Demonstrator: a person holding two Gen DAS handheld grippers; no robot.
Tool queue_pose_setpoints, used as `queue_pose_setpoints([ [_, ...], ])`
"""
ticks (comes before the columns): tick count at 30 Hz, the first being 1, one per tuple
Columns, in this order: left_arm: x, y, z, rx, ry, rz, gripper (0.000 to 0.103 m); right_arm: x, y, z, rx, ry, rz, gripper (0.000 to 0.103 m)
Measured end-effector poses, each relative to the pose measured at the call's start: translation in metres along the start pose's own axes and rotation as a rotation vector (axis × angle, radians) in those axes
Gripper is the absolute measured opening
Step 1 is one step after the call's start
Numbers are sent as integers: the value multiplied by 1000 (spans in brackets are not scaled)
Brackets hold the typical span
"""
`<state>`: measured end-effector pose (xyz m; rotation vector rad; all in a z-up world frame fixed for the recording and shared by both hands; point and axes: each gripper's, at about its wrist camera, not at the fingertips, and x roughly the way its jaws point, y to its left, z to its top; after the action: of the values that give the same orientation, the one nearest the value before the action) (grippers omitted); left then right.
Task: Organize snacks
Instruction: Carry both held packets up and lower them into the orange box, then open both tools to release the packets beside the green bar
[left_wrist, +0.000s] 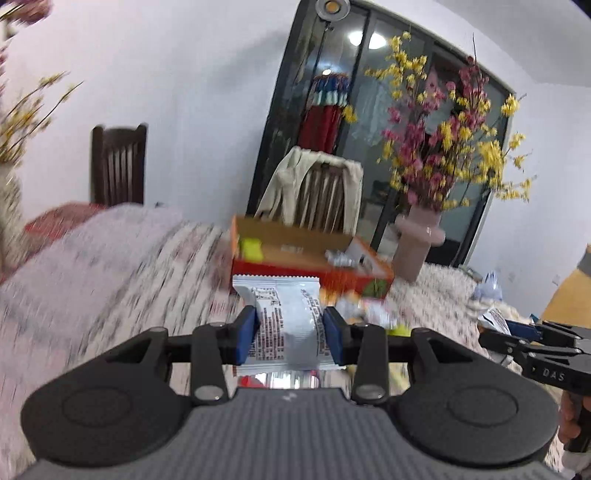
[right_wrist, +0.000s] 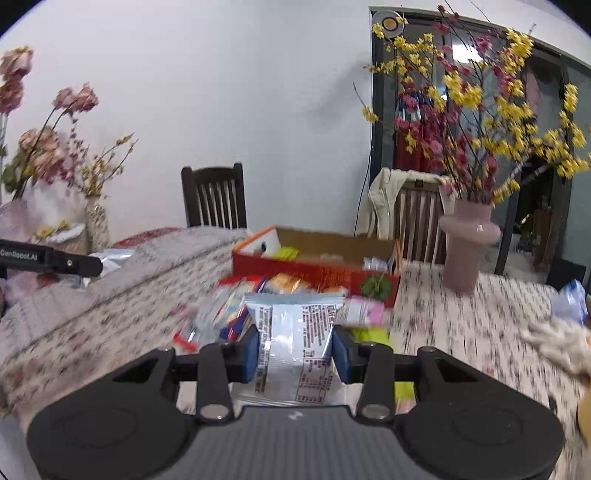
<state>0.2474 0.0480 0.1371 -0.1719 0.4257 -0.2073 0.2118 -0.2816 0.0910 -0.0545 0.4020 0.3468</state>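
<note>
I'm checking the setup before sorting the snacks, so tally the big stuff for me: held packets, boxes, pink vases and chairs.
Held packets: 2, left, right
Boxes: 1
Pink vases: 1
Chairs: 2, bare, draped
Total: 6

Home dining room. Table (right_wrist: 461, 325) under floral cloth, wooden chair (right_wrist: 214, 199) at white wall beyond the fingers, jacket (right_wrist: 384, 199) over second chair, pink vase (right_wrist: 469, 240) of fake blossoms right of fingers, clothes hanging behind glass door (left_wrist: 332, 110).
</note>
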Motion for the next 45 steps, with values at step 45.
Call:
queue_pose_setpoints([
  [45,399,19,145,-4,333,7,70,455,-94,152,-58,386,-121,68],
])
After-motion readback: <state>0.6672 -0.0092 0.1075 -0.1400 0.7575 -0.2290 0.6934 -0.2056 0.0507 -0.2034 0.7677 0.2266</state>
